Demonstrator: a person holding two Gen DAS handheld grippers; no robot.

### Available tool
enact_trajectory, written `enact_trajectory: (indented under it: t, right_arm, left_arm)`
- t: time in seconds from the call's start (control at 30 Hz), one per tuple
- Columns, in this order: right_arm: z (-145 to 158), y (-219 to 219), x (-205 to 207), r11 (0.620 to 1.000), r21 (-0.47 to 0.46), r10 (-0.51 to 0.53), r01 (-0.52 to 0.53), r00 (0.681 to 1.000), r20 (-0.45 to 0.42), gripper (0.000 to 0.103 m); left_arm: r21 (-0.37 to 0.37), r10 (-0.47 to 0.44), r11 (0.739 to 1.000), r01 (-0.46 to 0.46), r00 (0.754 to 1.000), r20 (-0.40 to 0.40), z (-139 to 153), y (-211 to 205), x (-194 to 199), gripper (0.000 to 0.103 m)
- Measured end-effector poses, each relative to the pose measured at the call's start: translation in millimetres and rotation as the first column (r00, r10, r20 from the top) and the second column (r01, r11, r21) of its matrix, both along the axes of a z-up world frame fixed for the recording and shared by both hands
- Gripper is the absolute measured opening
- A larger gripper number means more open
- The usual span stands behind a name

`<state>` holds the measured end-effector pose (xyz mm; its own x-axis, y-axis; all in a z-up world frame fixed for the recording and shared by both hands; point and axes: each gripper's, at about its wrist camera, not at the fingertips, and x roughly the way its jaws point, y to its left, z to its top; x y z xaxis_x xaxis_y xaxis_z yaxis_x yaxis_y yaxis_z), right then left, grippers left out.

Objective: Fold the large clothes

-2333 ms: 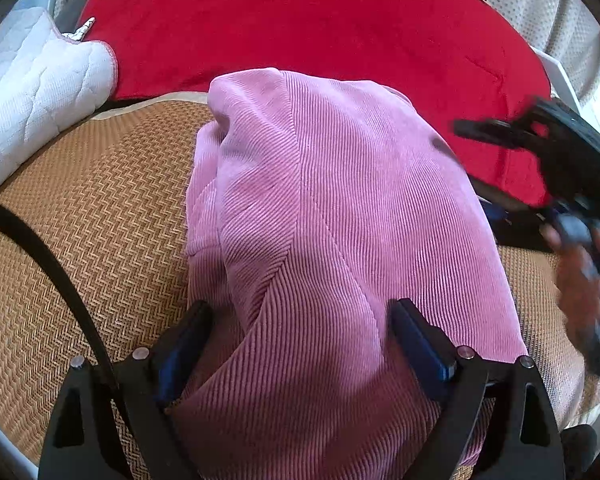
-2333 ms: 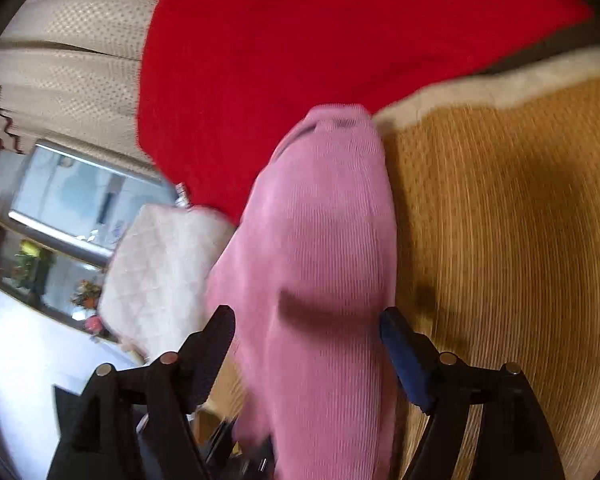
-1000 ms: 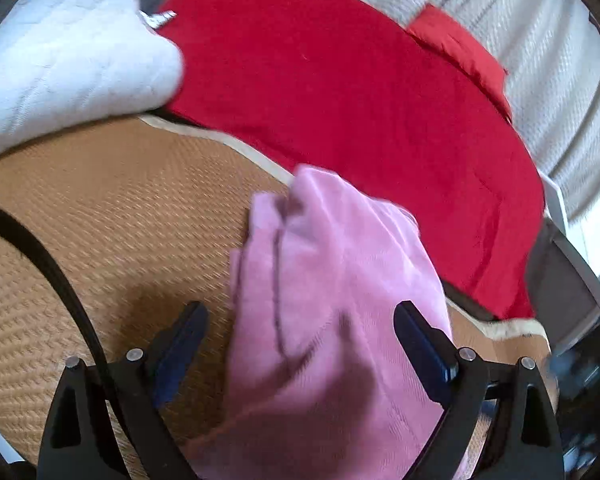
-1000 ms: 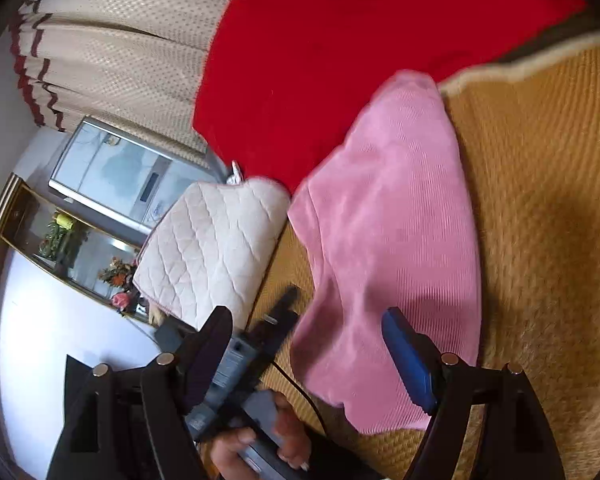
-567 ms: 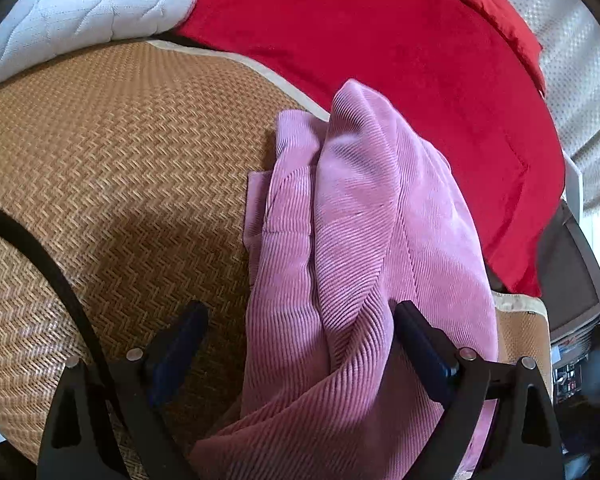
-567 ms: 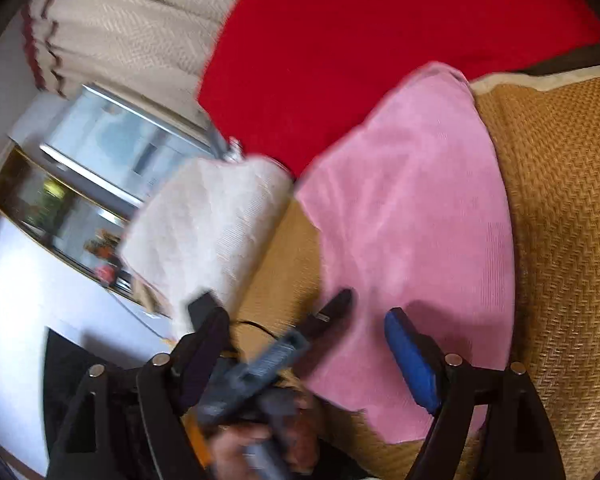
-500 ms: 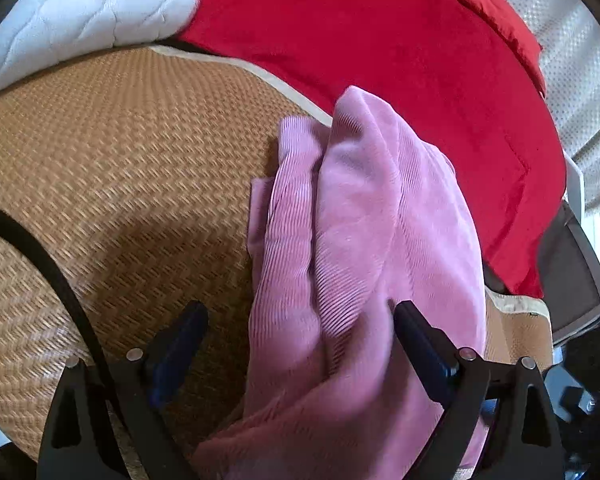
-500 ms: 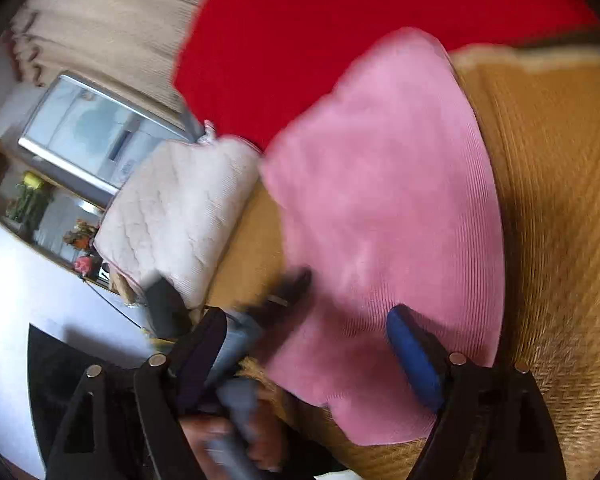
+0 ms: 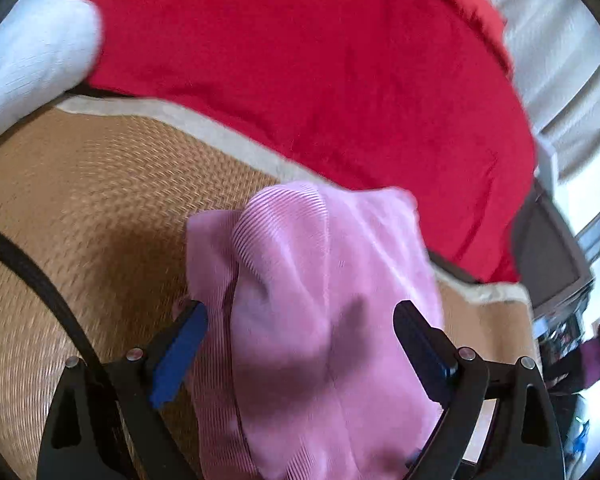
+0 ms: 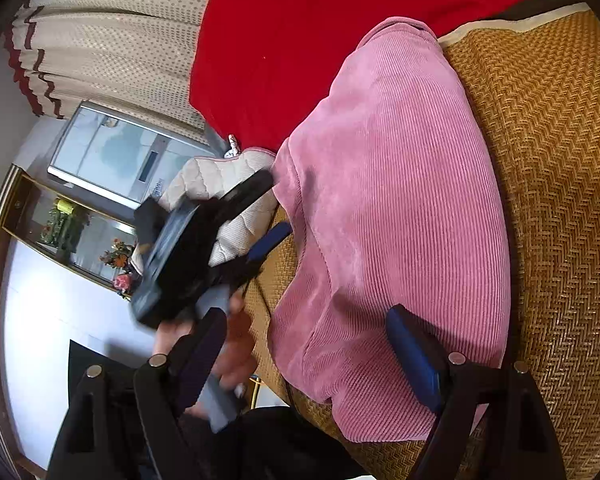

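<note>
Pink garment (image 10: 396,208) lay folded into a compact bundle on the woven mat (image 10: 560,184), just below the red blanket (image 9: 320,60). Both your left gripper (image 9: 300,332) and right gripper (image 10: 304,344) were spread, holding nothing. Folding looked nearly done; maybe a final tidy left.

Ribbed pink corduroy garment (image 10: 396,208), matt, on coarse woven straw-like mat (image 10: 556,184); red cloth (image 9: 320,64), perhaps fleece.

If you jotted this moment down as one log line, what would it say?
pink garment: folded on woven mat | left gripper: open, over garment | right gripper: open, jaws just opening, nothing gripped
</note>
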<state>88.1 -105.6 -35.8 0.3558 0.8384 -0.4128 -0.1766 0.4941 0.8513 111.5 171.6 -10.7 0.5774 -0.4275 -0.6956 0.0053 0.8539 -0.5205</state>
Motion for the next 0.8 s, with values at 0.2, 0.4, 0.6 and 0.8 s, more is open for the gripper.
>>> enact_trajectory:
  t: [0.2, 0.4, 0.6, 0.8]
  right_arm:
    - [2.5, 6.8, 0.3, 0.999, -0.032, 0.027, -0.026, 0.999, 0.032, 0.084]
    - [3.1, 9.4, -1.4, 0.999, -0.044, 0.020, -0.018, 0.999, 0.042, 0.084]
    - [-1.2, 7.5, 0.5, 1.000, -0.025, 0.008, -0.007, 1.000, 0.026, 0.084]
    - [-0.4, 9.3, 0.5, 1.000, -0.030, -0.010, 0.010, 1.000, 0.022, 0.084]
  left_arm:
    - [-0.090, 0.012, 0.996, -0.026, 0.988, -0.151, -25.5, 15.3, 31.9, 0.088]
    - [-0.047, 0.069, 0.996, -0.076, 0.990, -0.126, -7.5, 30.7, 15.2, 0.082]
    - [-0.061, 0.120, 0.991, -0.120, 0.993, -0.004, 27.1, 48.2, -54.4, 0.083]
    - [-0.069, 0.096, 0.993, -0.097, 0.995, -0.009, 18.7, 45.3, -109.7, 0.088]
